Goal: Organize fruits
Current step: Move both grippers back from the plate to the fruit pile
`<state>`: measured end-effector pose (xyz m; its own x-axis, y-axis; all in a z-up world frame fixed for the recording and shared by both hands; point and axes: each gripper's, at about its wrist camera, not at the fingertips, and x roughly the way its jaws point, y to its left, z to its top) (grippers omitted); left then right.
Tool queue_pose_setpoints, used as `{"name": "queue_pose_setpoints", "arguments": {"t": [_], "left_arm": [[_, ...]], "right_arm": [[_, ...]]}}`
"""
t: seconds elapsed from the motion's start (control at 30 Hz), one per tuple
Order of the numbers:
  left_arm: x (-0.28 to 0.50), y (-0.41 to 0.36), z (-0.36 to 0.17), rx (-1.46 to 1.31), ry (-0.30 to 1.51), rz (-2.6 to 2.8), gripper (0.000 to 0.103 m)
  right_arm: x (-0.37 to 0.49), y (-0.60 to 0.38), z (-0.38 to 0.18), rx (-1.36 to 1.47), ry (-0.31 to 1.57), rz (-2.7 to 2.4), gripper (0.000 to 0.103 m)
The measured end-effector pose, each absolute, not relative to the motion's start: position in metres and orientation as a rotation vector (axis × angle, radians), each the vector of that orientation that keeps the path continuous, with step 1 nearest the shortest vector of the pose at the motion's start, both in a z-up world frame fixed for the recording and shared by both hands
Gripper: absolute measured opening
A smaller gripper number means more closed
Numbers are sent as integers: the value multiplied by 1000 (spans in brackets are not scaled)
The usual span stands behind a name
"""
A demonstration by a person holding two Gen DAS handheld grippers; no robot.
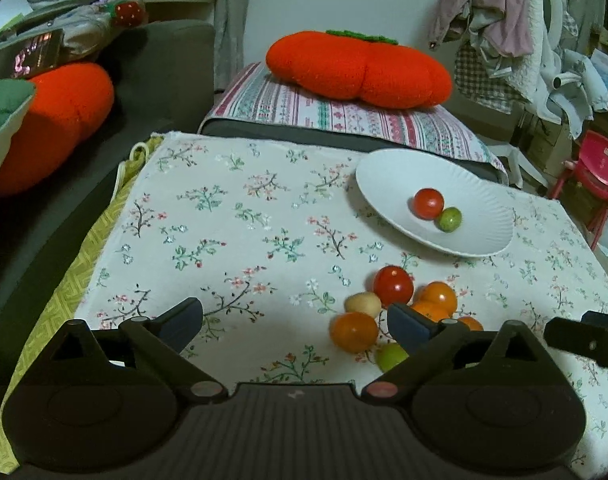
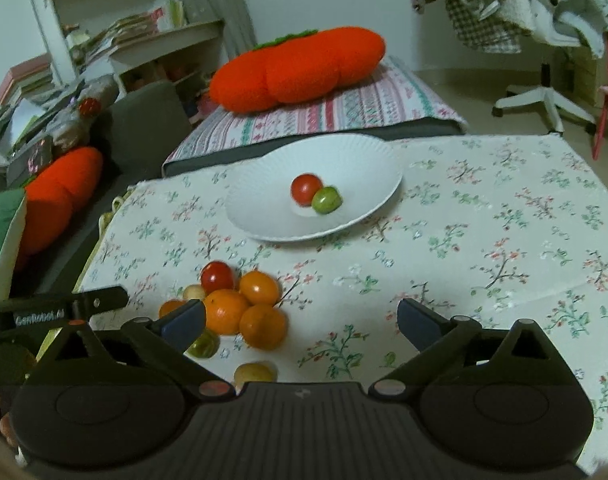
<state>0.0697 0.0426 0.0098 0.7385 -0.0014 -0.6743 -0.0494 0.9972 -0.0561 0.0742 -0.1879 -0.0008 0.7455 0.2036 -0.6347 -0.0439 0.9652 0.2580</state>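
Observation:
A white paper plate (image 1: 388, 184) (image 2: 263, 184) on the floral cloth holds a red tomato (image 1: 428, 203) (image 2: 305, 189) and a green fruit (image 1: 450, 219) (image 2: 326, 200). A loose pile lies in front of it: a red tomato (image 1: 393, 285) (image 2: 217, 277), several orange fruits (image 1: 353, 332) (image 2: 262, 326), a pale yellow one (image 1: 362, 304) (image 2: 254, 372) and a green one (image 1: 390, 356) (image 2: 203, 345). My left gripper (image 1: 295, 330) is open and empty, its right finger at the pile. My right gripper (image 2: 301, 326) is open and empty, its left finger over the pile.
The floral cloth (image 1: 231, 216) covers a low table. Orange plush cushions (image 1: 356, 66) (image 1: 51, 120) lie behind and to the left on a grey sofa. A striped pillow (image 1: 344, 116), hanging clothes (image 1: 500, 8), a pink chair (image 1: 594, 176) and shelves (image 2: 115, 32) surround the table.

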Motion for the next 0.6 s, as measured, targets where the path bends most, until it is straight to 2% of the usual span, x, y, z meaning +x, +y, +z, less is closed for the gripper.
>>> {"name": "queue_pose_setpoints", "arguments": {"t": [0.3,0.43,0.6], "left_arm": [[74,26,-5,3,790,-35,89],[78,24,-11,-6,808,-53,87],[84,24,-17,-17,825,-43,76]], "right_arm": [[71,-170,-6,141,760,204,96],[73,-164,-11,107,802,220,89],[74,-155,-21,60,851,241,80]]}}
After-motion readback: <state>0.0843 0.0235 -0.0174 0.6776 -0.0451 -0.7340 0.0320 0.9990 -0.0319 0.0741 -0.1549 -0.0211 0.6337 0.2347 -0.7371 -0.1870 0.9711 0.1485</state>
